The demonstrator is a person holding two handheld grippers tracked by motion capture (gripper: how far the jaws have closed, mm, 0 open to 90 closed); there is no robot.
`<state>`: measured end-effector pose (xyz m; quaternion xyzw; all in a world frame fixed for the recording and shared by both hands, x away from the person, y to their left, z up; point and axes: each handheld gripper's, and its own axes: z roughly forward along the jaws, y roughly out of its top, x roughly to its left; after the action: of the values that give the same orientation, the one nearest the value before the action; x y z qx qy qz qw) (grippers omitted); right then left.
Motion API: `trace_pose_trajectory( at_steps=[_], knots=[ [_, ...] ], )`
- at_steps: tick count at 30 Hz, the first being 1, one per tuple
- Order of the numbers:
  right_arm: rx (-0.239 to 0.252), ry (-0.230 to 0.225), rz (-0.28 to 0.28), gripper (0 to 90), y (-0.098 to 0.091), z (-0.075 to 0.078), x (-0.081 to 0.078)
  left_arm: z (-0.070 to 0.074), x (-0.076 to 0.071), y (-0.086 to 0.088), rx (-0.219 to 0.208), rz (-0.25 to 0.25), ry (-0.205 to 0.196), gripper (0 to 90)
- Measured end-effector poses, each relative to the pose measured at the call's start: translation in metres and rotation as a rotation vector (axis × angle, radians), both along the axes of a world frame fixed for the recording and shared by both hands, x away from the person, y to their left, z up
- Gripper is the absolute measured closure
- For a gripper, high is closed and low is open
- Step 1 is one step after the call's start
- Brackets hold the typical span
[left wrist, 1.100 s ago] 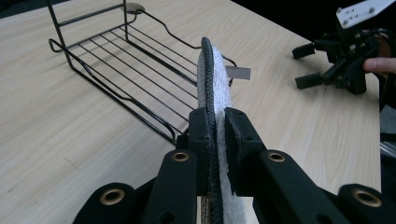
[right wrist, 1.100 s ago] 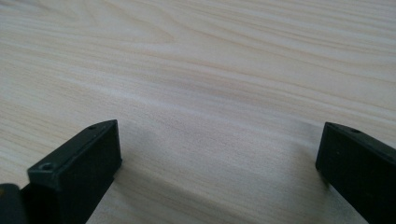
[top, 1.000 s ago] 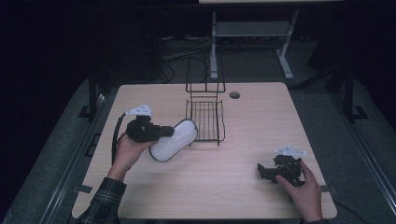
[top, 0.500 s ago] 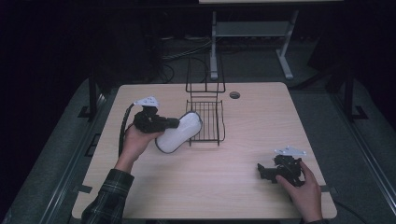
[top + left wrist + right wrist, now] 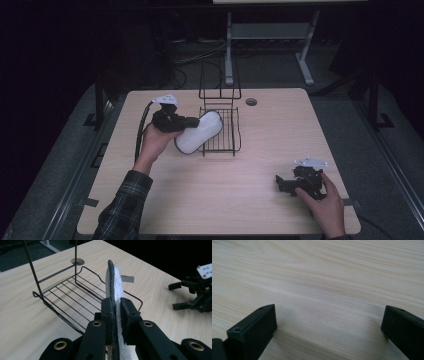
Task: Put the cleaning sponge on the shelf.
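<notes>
My left gripper (image 5: 189, 121) is shut on a white insole with a dark rim (image 5: 198, 132), held on edge over the left side of a black wire rack (image 5: 221, 130). In the left gripper view the insole (image 5: 114, 287) stands upright between the two jaws, above the rack's wire floor (image 5: 72, 297). My right gripper (image 5: 281, 182) rests low on the table near the front right corner, jaws wide apart with bare wood between them (image 5: 329, 315). That right gripper (image 5: 195, 295) also appears far off in the left gripper view.
The light wooden table (image 5: 250, 200) has a round cable hole (image 5: 251, 102) behind the rack. The rack's tall wire back (image 5: 220, 80) rises at the far side. A white metal stand (image 5: 270, 35) is on the floor beyond the table.
My left gripper has carried the insole up and to the right, from beside the rack to partly over its left side. The right gripper has stayed put.
</notes>
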<state>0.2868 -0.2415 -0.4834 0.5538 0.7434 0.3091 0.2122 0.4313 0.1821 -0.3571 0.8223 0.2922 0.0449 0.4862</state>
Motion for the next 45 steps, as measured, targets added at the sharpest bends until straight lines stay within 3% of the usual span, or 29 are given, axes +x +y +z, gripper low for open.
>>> trace_pose_trajectory(
  at_steps=[11, 16, 29, 31, 36, 39, 45],
  knots=[
    [0.0, 0.0, 0.0, 0.0, 0.0, 0.0, 0.0, -0.004, 0.025, -0.011, -0.016, 0.019, 0.021, 81.2],
    [0.0, 0.0, 0.001, 0.0, 0.0, 0.0, 0.0, -0.005, 0.036, -0.014, -0.042, 0.029, 0.034, 81.3],
    [0.0, 0.0, 0.004, 0.0, 0.0, 0.0, 0.0, -0.021, 0.057, -0.029, -0.073, 0.047, 0.062, 81.0],
    [0.001, 0.0, 0.003, 0.0, 0.0, 0.0, 0.0, -0.025, 0.06, -0.03, -0.05, 0.045, 0.058, 80.8],
    [0.001, 0.0, 0.004, 0.0, 0.0, 0.0, 0.0, -0.034, 0.064, -0.035, -0.065, 0.071, 0.064, 80.3],
    [0.001, 0.0, 0.004, 0.0, 0.0, 0.0, 0.0, -0.038, 0.067, -0.035, -0.036, 0.074, 0.056, 79.7],
    [0.001, 0.0, 0.004, 0.0, 0.0, 0.0, 0.0, -0.043, 0.07, -0.036, -0.022, 0.094, 0.056, 78.7]
  ],
)
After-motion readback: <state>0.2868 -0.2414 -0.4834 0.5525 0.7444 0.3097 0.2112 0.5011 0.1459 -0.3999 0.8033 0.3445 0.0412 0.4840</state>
